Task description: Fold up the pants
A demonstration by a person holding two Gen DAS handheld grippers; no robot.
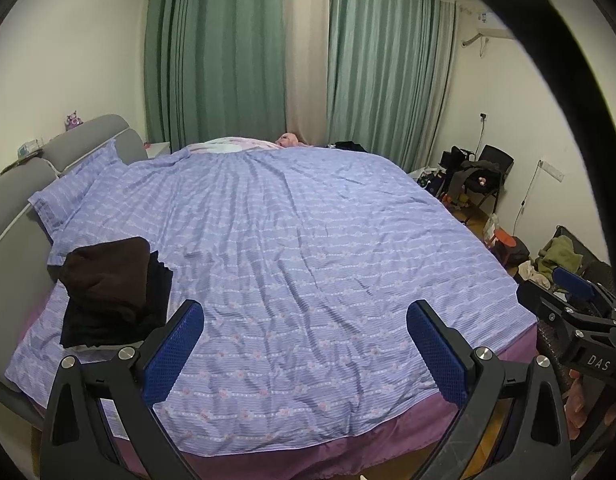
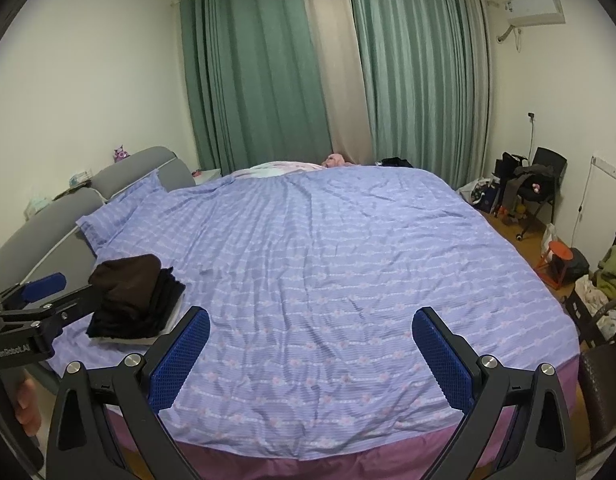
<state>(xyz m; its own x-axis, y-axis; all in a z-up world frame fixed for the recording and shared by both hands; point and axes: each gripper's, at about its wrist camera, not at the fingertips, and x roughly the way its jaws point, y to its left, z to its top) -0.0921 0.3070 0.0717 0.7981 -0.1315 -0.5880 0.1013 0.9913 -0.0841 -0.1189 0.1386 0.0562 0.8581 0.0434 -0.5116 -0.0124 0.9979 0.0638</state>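
Note:
A stack of folded dark pants, brown on top of black, lies on the near left part of the bed; it also shows in the right wrist view. My left gripper is open and empty, held above the bed's near edge, right of the stack. My right gripper is open and empty over the near edge too. The left gripper shows from the side in the right wrist view, beside the stack. The right gripper shows at the right edge of the left wrist view.
The bed has a purple flowered cover, a pillow and grey headboard at left. Green curtains hang behind. Chairs with clothes, an orange stool and bags stand along the right wall.

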